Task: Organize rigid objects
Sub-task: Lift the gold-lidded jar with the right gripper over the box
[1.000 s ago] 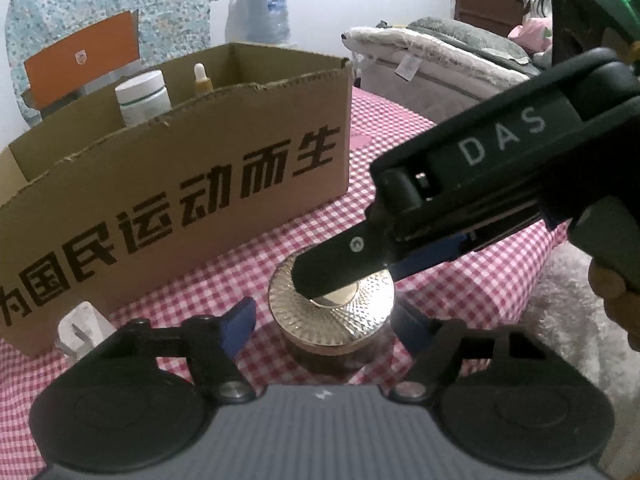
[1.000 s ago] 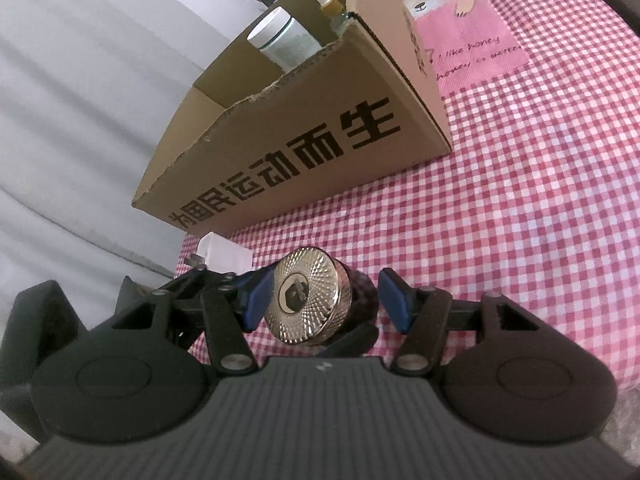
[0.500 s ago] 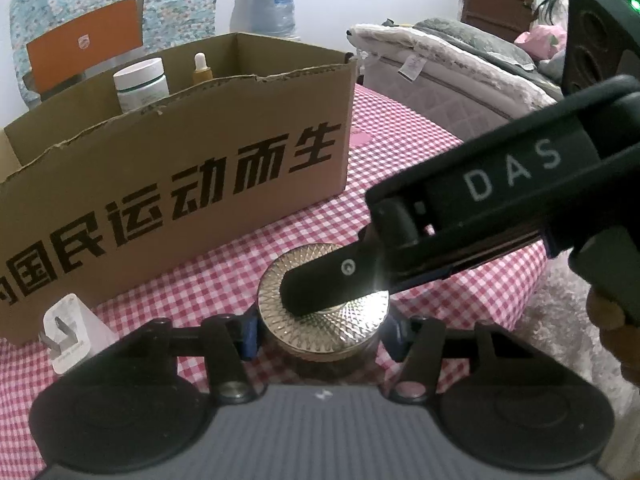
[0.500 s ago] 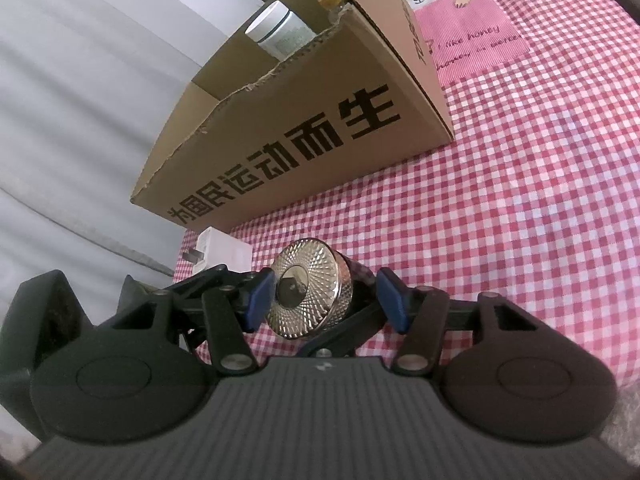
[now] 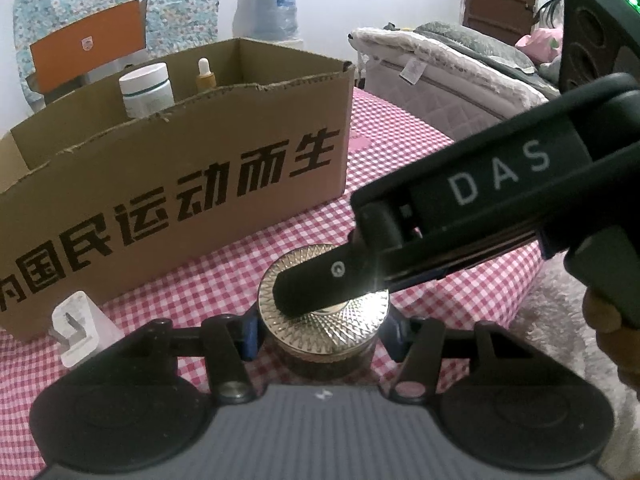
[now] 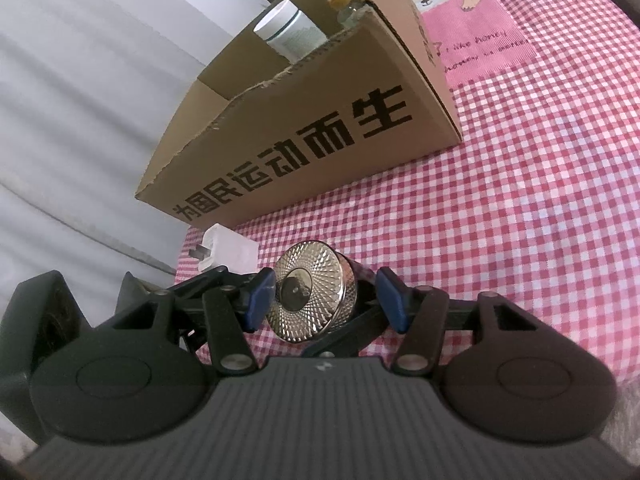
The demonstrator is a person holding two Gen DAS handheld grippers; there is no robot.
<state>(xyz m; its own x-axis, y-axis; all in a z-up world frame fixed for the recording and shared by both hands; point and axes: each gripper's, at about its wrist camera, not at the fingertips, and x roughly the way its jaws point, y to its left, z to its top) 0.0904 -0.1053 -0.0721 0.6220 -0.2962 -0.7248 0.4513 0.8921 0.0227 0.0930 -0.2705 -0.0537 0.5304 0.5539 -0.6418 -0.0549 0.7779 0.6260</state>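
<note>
A dark jar with a faceted gold lid (image 5: 324,312) stands on the red checked cloth. My left gripper (image 5: 320,328) is shut on the jar's sides, its blue pads against it. My right gripper (image 6: 326,294) reaches over from the right; its jaws stand open around the lid (image 6: 312,296), pads apart from the rim. In the left wrist view one right finger (image 5: 320,284) lies across the lid top. An open cardboard box (image 5: 172,184) with black characters stands behind, holding a white jar (image 5: 146,90) and a dropper bottle (image 5: 205,76).
A white plug adapter (image 5: 82,328) lies left of the jar, near the box's front wall; it also shows in the right wrist view (image 6: 228,254). A pink printed patch (image 6: 476,48) lies right of the box. The table edge is close on the right, a bed beyond.
My left gripper has closed from open onto the jar's sides. The right gripper has stayed over the lid, shifting slightly.
</note>
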